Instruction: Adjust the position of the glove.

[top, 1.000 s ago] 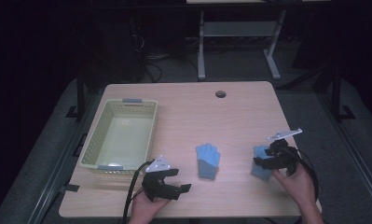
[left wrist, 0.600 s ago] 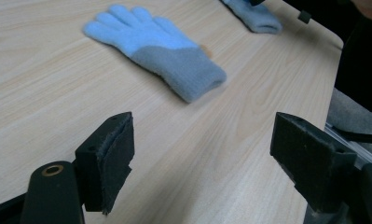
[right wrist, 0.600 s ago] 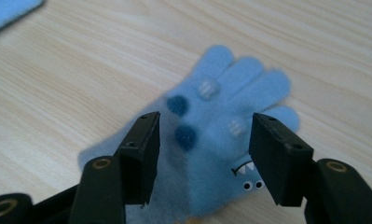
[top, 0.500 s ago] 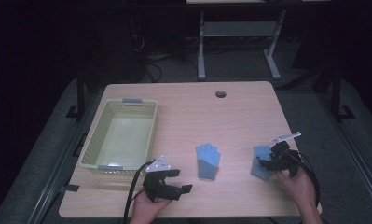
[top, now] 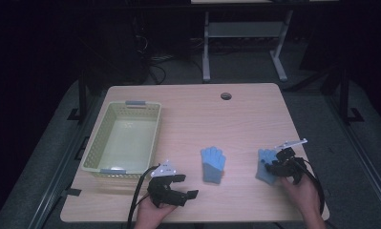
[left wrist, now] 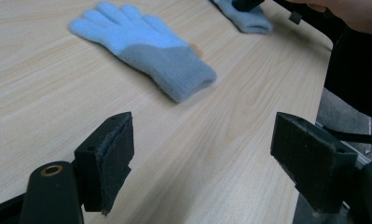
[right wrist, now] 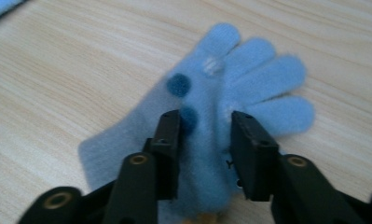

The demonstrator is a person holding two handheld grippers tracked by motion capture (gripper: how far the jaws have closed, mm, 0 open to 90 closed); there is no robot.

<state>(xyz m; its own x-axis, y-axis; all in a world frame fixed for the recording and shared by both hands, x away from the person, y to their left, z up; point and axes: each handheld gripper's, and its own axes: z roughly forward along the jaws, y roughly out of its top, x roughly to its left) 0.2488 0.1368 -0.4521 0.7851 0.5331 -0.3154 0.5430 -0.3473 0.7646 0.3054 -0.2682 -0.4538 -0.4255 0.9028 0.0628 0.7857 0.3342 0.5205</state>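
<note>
Right gripper view: right gripper (right wrist: 206, 149) clamped on fuzzy light-blue knit glove (right wrist: 249, 84), fingers toward 1 o'clock; left gripper (left wrist: 207, 163) jaws wide apart.

No legible text or labels

Wooden table (top: 255, 114) with basket (top: 122, 137), two blue gloves (top: 213, 163).

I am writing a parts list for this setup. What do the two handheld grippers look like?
Both the left gripper and the right gripper are black, with two blocky jaws carrying brass-coloured rivets. Each bears a pale grey three-cornered plate on top and trails a black cable. The person's hands are bare; no sleeve is visible.
</note>
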